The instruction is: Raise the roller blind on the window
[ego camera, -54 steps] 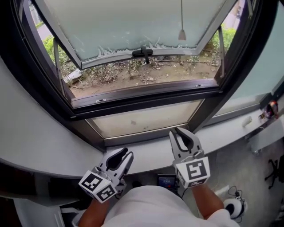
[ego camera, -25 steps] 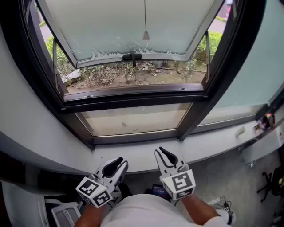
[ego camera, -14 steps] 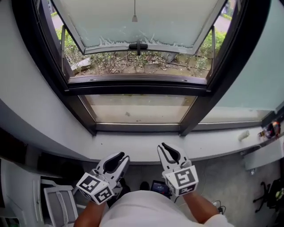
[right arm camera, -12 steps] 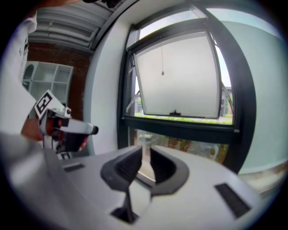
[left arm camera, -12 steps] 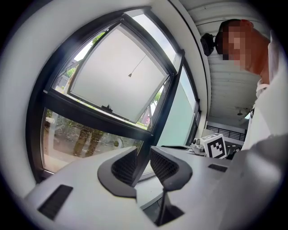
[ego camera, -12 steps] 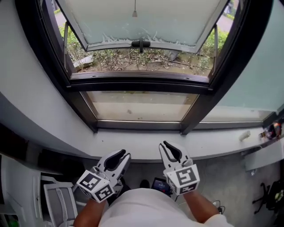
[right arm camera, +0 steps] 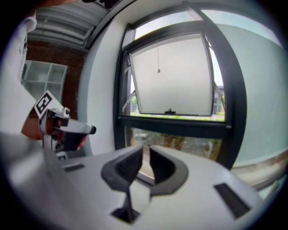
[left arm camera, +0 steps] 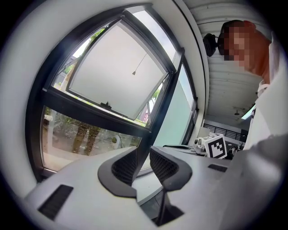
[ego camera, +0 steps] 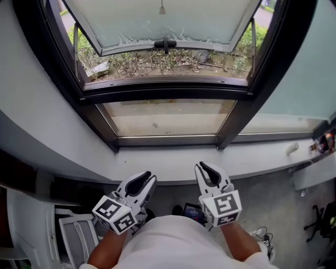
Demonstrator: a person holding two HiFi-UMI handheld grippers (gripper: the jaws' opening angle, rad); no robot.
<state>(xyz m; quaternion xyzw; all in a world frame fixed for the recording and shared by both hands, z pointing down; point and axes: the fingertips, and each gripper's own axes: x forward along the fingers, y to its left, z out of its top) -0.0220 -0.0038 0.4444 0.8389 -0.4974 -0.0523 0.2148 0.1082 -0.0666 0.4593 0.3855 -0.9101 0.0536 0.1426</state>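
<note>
The blind's thin pull cord ends in a small cone-shaped weight (ego camera: 162, 9), which hangs before the frosted pane of the black-framed window (ego camera: 157, 89); it also shows as the weight (left arm camera: 134, 73) and the weight (right arm camera: 158, 70). The blind's fabric cannot be made out. My left gripper (ego camera: 147, 176) and right gripper (ego camera: 202, 165) hover low at the white sill's (ego camera: 168, 168) near edge, far below the cord. The left gripper (left arm camera: 143, 151) is open and empty. The right gripper (right arm camera: 145, 150) has just been closing to a narrow gap with nothing between its pads.
The top sash tilts outward, its handle (ego camera: 165, 43) at the lower edge, with plants and soil beyond. Below the sill are a white rack (ego camera: 73, 236), a small device (ego camera: 195, 213) and cables (ego camera: 262, 234). Small items (ego camera: 292, 149) lie on the sill's right end.
Both grippers drew back from over the sill toward the person's body and now sit at its near edge. The head view shifted, so the cord weight moved to the picture's top edge.
</note>
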